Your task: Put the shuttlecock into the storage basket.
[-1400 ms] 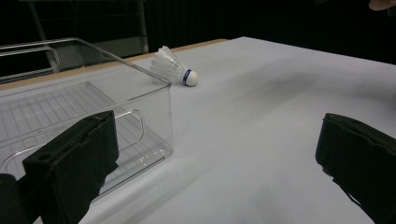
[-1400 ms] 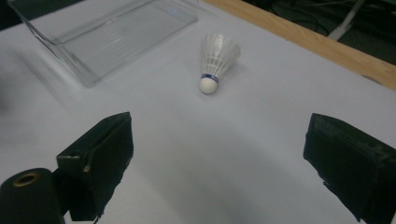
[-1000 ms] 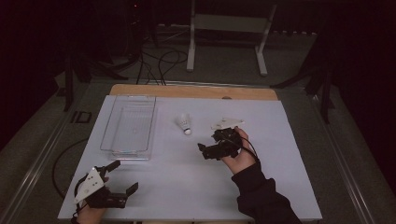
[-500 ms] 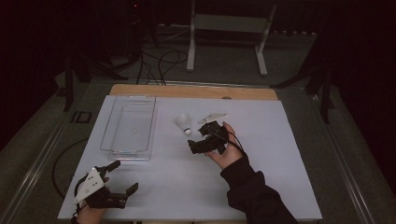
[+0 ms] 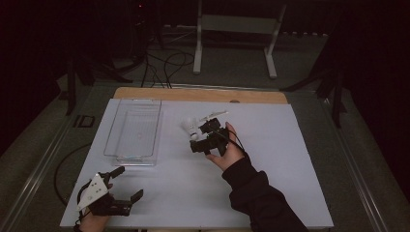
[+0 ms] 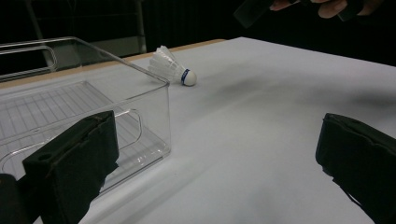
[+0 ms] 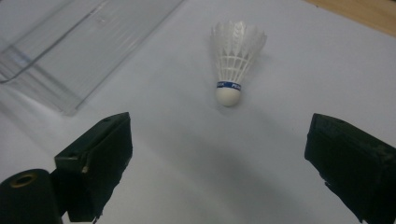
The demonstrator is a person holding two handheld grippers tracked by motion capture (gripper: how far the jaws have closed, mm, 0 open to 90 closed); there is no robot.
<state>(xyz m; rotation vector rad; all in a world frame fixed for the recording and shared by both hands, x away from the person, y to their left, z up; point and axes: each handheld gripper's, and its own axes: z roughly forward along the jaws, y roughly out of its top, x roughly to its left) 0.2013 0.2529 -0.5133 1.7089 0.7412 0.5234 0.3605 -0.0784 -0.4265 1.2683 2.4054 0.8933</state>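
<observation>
Two black blocky claws [image 5: 205, 137] [image 5: 126, 182] both gaping, white feathered shuttlecock [image 7: 232, 60] lying flat, clear ribbed plastic bin [image 5: 133, 129] beside

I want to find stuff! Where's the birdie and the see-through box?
shuttlecock [image 7: 228, 95]: right gripper view, on its round white cork tip.
clear plastic bin [image 5: 133, 129]: high view, on its see-through floor.

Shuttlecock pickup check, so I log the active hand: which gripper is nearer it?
Right. The right gripper hovers open just short of the shuttlecock; the left gripper sits open near the table's front-left corner.
</observation>
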